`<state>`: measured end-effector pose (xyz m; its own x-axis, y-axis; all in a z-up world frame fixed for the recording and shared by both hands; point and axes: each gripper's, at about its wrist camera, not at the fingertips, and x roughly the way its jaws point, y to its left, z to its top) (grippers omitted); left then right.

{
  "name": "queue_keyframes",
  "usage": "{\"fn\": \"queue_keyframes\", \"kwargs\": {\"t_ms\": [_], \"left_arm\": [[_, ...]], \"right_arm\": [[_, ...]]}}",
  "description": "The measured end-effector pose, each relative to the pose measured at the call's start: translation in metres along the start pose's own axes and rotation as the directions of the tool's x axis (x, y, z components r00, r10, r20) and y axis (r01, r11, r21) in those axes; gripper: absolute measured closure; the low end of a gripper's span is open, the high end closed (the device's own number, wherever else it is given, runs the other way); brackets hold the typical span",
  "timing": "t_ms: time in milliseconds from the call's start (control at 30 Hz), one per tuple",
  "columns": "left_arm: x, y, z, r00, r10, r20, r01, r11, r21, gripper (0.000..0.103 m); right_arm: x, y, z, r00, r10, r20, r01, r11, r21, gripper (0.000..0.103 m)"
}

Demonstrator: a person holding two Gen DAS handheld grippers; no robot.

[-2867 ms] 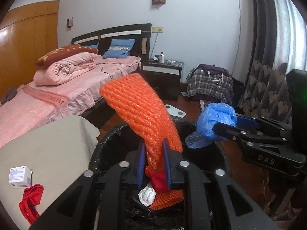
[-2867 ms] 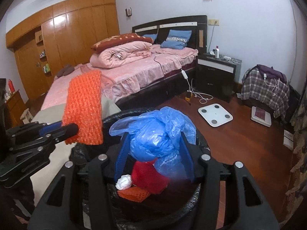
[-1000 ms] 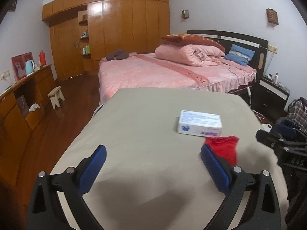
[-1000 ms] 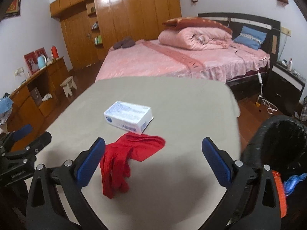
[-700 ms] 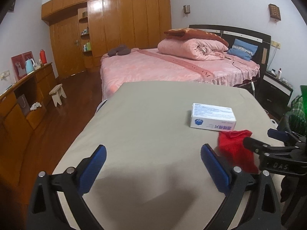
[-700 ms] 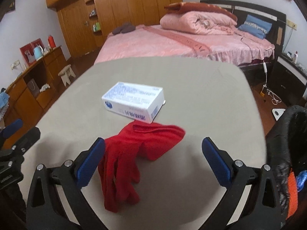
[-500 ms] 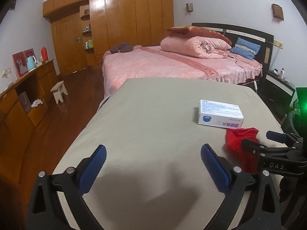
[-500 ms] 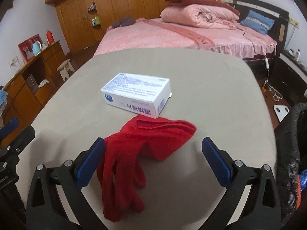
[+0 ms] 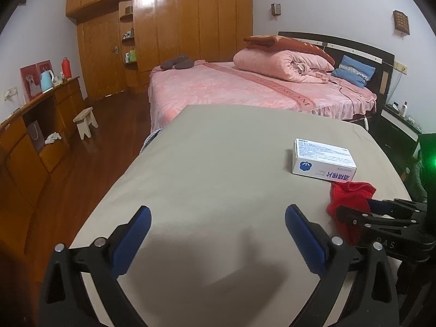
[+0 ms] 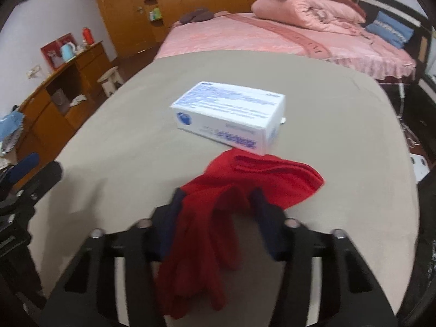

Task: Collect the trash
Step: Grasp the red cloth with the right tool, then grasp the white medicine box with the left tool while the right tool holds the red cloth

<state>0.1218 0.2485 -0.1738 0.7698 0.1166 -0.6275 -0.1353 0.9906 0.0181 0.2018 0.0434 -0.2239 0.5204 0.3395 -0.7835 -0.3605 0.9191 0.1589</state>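
A red cloth (image 10: 234, 190) lies on the grey-covered table (image 10: 122, 141), just in front of a white and blue box (image 10: 231, 114). My right gripper (image 10: 216, 204) is low over the cloth with a finger on each side of it, jaws partly closed and blurred. In the left wrist view the cloth (image 9: 351, 193) and the box (image 9: 321, 160) are at the right, with the right gripper (image 9: 381, 207) on the cloth. My left gripper (image 9: 218, 231) is open and empty over the bare table (image 9: 218, 163).
A pink bed (image 9: 259, 87) stands beyond the table, with a dark nightstand (image 9: 397, 125) to its right. A wooden wardrobe (image 9: 177, 35) and a low cabinet (image 9: 32, 125) line the far and left walls. The bin's black rim (image 10: 427, 245) shows at the right edge.
Both grippers dropped the orange net and blue bag in the bin and swung to the table. My right gripper came down over the red cloth and its jaws narrowed around it.
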Motion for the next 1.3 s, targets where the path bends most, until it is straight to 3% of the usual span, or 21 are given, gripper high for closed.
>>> {"fn": "queue_keyframes", "kwargs": {"t_ms": [100,200,500,767,1067,1300], "left_arm": [[0.001,-0.001,0.000,1.000,0.000,-0.002,0.000,1.000,-0.001,0.006],[0.001,-0.005,0.002,1.000,-0.006,-0.003,0.006,1.000,-0.004,0.006],[0.003,-0.032,0.009,0.999,-0.046,0.003,0.046,0.999,0.018,0.007],[0.017,-0.069,0.022,0.995,-0.095,0.005,0.095,0.995,0.041,0.007],[0.047,-0.128,0.041,0.988,-0.152,-0.013,0.153,0.985,0.075,0.007],[0.077,-0.157,0.046,0.985,-0.159,-0.060,0.162,0.986,0.047,0.007]], "right_arm": [[-0.002,0.001,-0.001,0.999,0.051,-0.009,-0.051,0.999,-0.001,0.086],[-0.005,0.000,-0.001,0.997,0.076,-0.010,-0.076,0.997,-0.003,0.092],[-0.036,-0.022,0.003,0.995,0.095,0.031,-0.096,0.995,0.035,0.093],[-0.072,-0.067,0.011,0.994,0.041,0.104,-0.051,0.994,0.096,0.093],[-0.076,-0.113,0.023,0.992,-0.014,0.127,-0.005,0.989,0.149,0.093],[-0.066,-0.125,0.025,0.993,-0.010,0.119,-0.008,0.988,0.156,0.093]]}}
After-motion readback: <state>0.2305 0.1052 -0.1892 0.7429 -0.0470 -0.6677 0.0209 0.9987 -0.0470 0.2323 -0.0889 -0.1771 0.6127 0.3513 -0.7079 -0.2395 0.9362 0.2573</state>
